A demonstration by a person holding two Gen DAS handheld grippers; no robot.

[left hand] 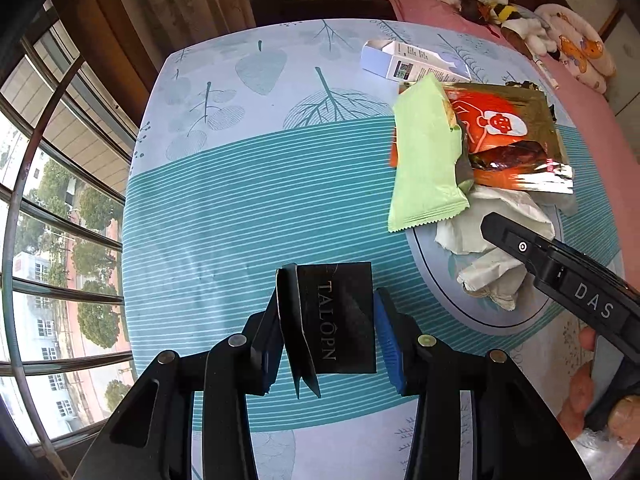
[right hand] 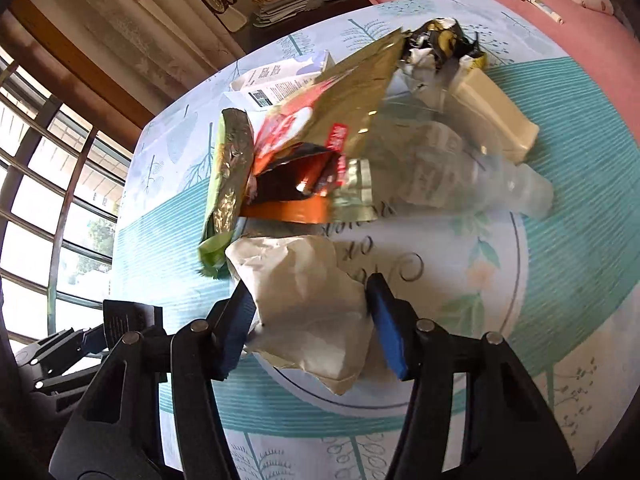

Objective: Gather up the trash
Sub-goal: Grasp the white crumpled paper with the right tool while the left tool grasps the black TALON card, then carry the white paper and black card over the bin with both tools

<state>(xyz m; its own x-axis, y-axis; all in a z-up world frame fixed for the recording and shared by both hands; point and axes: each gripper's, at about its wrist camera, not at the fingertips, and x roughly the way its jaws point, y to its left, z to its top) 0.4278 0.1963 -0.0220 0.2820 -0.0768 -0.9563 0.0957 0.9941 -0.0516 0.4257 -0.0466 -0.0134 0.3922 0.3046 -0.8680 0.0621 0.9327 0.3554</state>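
Crumpled paper (right hand: 308, 300) bracketed by right claw (right hand: 310, 320), not visibly pinched, near the bench (left hand: 224, 200) trash pile's front. Left claw (left hand: 326, 328) clamped on black card (left hand: 340, 320), well left.

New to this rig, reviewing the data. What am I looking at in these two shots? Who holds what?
No robot here: a person carries a two-finger gripper in each hand, each with a fisheye camera looking along its fingers.

The left wrist view shows the left gripper shut on a black box, above the leaf-print tablecloth. The black bar entering from the right is the other gripper.

The right wrist view shows the right gripper with crumpled white paper between its fingers; whether it grips is unclear.

The table's trash: a green wrapper, an orange-and-gold foil bag, a white carton and a clear plastic bottle.
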